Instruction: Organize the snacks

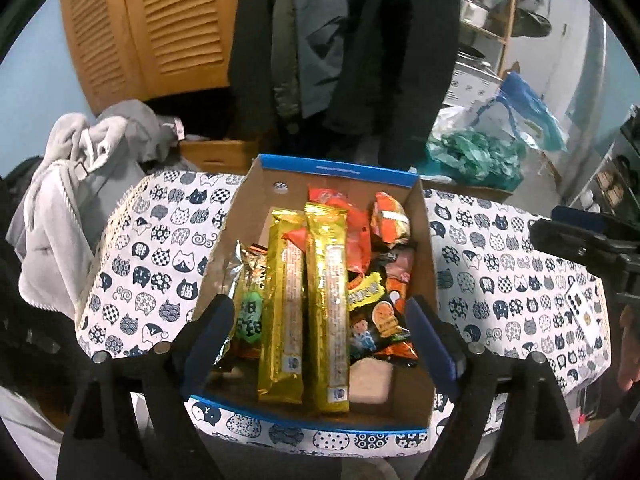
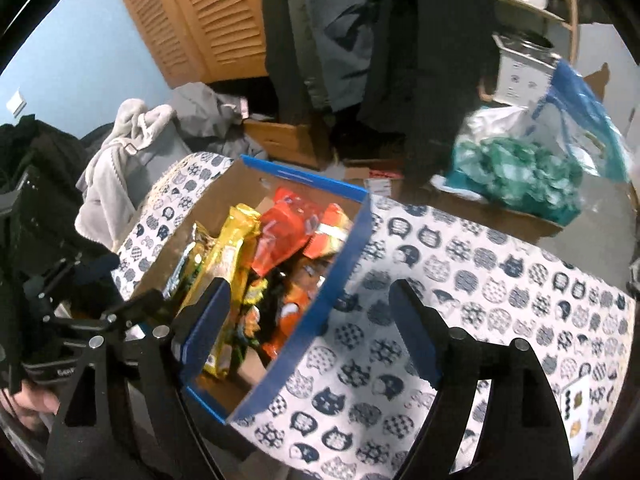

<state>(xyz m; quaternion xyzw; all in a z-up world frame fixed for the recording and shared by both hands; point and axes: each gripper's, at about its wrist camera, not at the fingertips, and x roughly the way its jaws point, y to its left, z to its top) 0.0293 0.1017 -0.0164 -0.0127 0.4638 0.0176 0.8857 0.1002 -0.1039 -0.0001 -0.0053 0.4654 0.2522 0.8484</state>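
**A:** Where are the snacks now?

**B:** They lie inside the brown cardboard box with the blue rim (image 1: pixel 420 216), which stands on the worktop with the cat-pattern cloth (image 1: pixel 160 248). I see 2 long gold foil packets (image 1: pixel 326 304) side by side in the middle, orange plastic pouches (image 1: pixel 358 240) behind them, and a black and orange bag (image 1: pixel 380 320) at the right.

**A:** How will they handle?

**B:** I judge them light, soft and a little slippery. The foil can crush, so I would take a gold packet across its narrow width, near the middle.

**A:** And your jaws?

**B:** On the left gripper (image 1: pixel 320 332) the jaws are wide and empty, pointing steeply down over the box. On the right gripper (image 2: pixel 310 320) they are also wide with nothing held, tilted down over the right wall of the box.
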